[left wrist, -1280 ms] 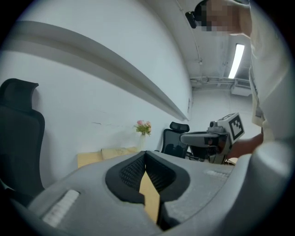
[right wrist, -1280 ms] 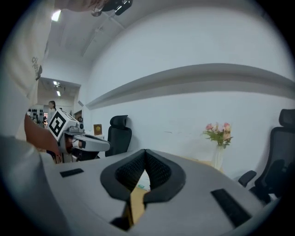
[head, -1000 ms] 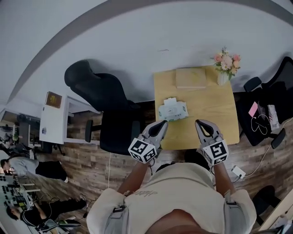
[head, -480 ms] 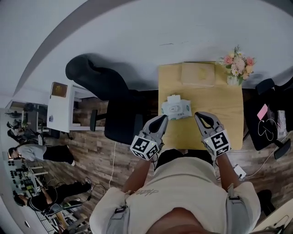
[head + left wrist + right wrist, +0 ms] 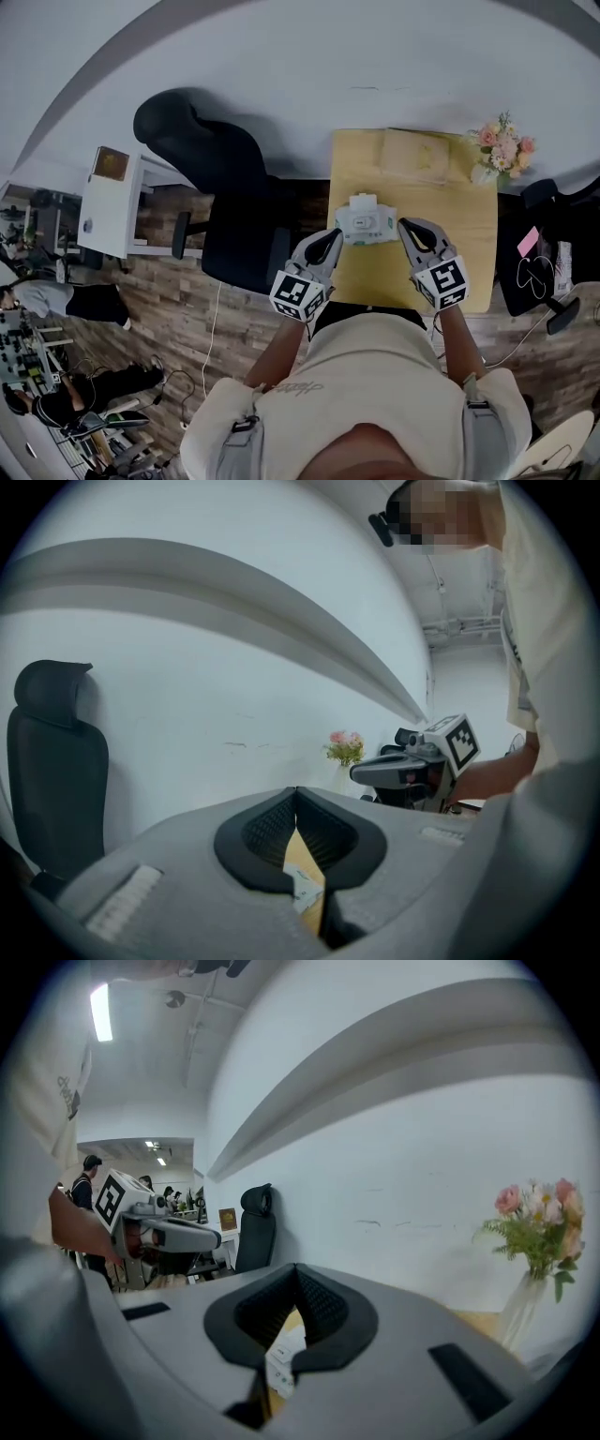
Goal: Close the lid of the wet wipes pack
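The wet wipes pack (image 5: 366, 223), white with green print, lies on the near half of the wooden table (image 5: 469, 253). A white flap seems to stand up at its far edge. My left gripper (image 5: 332, 240) is just left of the pack and my right gripper (image 5: 407, 228) just right of it, both slightly nearer to me. Each is shut with nothing held. In the left gripper view the jaws meet at the tip (image 5: 296, 793), and a corner of the pack (image 5: 305, 891) shows below them. The right gripper view shows the same: tip (image 5: 296, 1270), pack (image 5: 279, 1361).
A tan box (image 5: 412, 155) and a vase of pink flowers (image 5: 502, 150) stand at the table's far edge. A black office chair (image 5: 216, 187) is left of the table, with a white cabinet (image 5: 108, 202) beyond it. Another black chair (image 5: 539, 267) stands to the right.
Both grippers have come forward and now flank the pack, closer to it than before. They stay shut. The pack has not moved on the table.
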A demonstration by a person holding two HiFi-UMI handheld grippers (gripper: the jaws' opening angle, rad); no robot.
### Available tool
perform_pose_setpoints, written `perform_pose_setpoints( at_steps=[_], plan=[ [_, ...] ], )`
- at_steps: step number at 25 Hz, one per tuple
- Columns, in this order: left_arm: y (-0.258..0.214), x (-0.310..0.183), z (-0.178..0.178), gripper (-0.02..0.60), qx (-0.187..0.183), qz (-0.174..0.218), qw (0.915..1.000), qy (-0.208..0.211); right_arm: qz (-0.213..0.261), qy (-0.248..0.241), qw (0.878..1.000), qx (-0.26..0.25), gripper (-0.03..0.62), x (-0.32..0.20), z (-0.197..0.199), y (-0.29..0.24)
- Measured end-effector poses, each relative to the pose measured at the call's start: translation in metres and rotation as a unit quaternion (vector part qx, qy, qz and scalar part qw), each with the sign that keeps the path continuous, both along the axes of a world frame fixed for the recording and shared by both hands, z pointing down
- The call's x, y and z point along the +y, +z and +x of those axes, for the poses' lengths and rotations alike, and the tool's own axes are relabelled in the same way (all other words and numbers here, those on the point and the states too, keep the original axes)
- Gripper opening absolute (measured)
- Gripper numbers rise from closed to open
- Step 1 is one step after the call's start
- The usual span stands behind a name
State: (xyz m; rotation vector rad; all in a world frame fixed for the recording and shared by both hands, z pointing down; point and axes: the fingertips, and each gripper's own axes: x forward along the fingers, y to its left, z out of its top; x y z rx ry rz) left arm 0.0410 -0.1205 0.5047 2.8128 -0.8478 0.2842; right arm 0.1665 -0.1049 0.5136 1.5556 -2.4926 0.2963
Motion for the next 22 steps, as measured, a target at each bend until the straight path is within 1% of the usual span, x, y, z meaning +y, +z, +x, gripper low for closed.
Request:
perform_pose_setpoints(
  at_steps=[3,7,12,16,20,22],
  plan=[
    [0.000,-0.011,-0.011,0.017,0.005,0.001,1.0000,0.006,0.000,0.005,1.000,0.005,0.003,-0.003,-0.013,-0.011],
    [0.007,-0.028,-0.014,0.017,0.014,-0.002,0.9997,0.017,-0.022,0.002,1.000,0.021,0.003,-0.011,-0.019,0.002],
    [0.029,-0.044,-0.021,0.017,0.002,-0.017,0.9994,0.030,-0.041,0.008,0.998,0.048,0.003,-0.029,-0.025,0.023],
    [0.045,-0.052,-0.024,0.017,-0.004,-0.033,0.9986,0.040,-0.046,0.018,0.998,0.043,0.003,-0.047,-0.024,0.034],
    [0.056,-0.055,-0.015,0.017,-0.012,-0.041,0.9980,0.046,-0.054,0.024,0.997,0.041,0.003,-0.063,-0.015,0.051],
    [0.062,-0.057,-0.011,0.017,-0.014,-0.045,0.9980,0.042,-0.060,0.022,0.997,0.034,0.005,-0.070,-0.010,0.061]
  ],
)
